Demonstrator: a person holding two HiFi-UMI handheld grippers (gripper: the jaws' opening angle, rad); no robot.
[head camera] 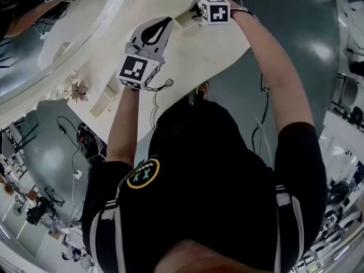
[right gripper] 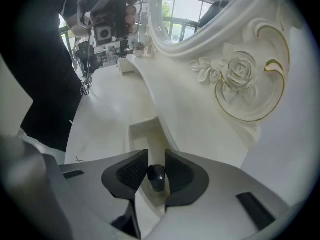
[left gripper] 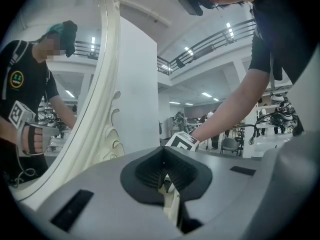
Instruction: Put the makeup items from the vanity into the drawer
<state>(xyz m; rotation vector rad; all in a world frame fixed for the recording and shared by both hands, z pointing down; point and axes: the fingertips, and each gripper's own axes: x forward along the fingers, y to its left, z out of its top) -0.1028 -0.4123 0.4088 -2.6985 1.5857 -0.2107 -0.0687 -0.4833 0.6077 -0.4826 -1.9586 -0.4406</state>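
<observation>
The right gripper (right gripper: 156,165) points down over a small open cream drawer (right gripper: 136,135) in the white worktop (right gripper: 107,109). Its fingers pinch a little dark round-topped makeup piece (right gripper: 156,178) just above the drawer. The left gripper (left gripper: 164,170) is beside the drawer, with its fingers pressed together.

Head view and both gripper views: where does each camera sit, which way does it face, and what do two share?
Head view: on the person's head, facing steeply down at the vanity top; shows torso, both arms, left gripper, right gripper.
Left gripper view: on that gripper, facing roughly level past the mirror frame; shows the right arm.
Right gripper view: on that gripper, tilted down at the open drawer, dark item between its jaws; shows the torso.
Shared: each gripper view shows the other gripper.
</observation>
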